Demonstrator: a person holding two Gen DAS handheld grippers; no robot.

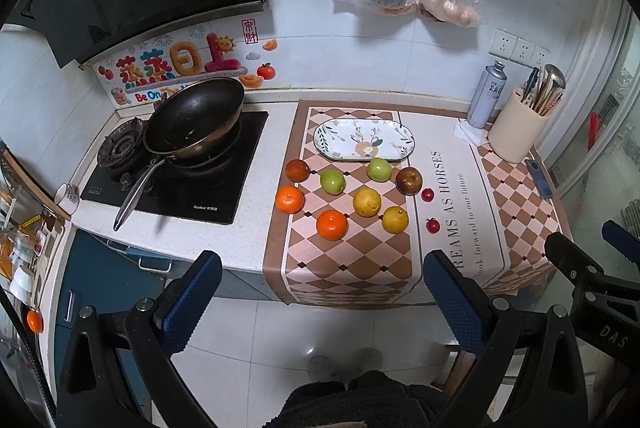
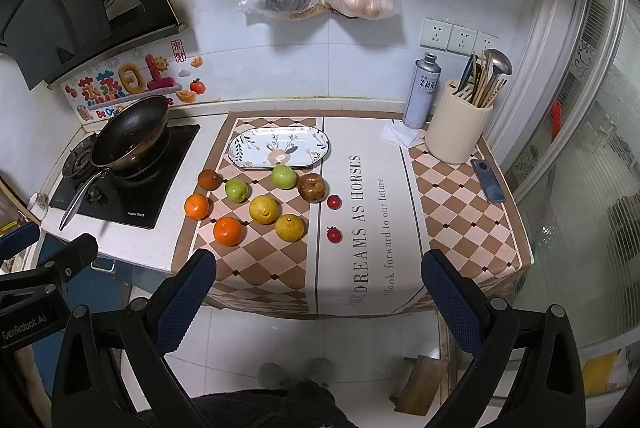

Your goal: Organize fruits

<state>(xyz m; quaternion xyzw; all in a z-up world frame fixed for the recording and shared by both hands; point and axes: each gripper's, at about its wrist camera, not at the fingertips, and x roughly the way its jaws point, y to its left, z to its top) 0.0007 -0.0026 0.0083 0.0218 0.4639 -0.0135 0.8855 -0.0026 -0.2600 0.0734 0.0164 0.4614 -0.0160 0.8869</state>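
Fruits lie loose on the checkered mat [image 1: 348, 268], ahead of and below both grippers, which hang back over the floor tiles short of the counter edge. The left gripper [image 1: 322, 302] and the right gripper [image 2: 318, 302] both stand spread wide with nothing between their ribbed blue pads.

In the left view the cluster sits almost dead ahead; in the right view it falls left of centre, so the left hand looks the better placed for most pieces. The right seems handier for the two cherry tomatoes [image 2: 334, 235] on the plain white band of the mat.

Nearest are a dimpled orange [image 1: 331, 225] and a matte yellow citrus [image 1: 395, 219], with a second orange and a second yellow fruit just behind. Further back sit two smooth green fruits [image 1: 332, 182] and two dark brown ones [image 1: 409, 180].

Beyond them, just clear of the far green fruit, lies the oval plate [image 1: 332, 152], glazed with a floral print. Its long axis runs left to right across the mat, and it is the likely destination.
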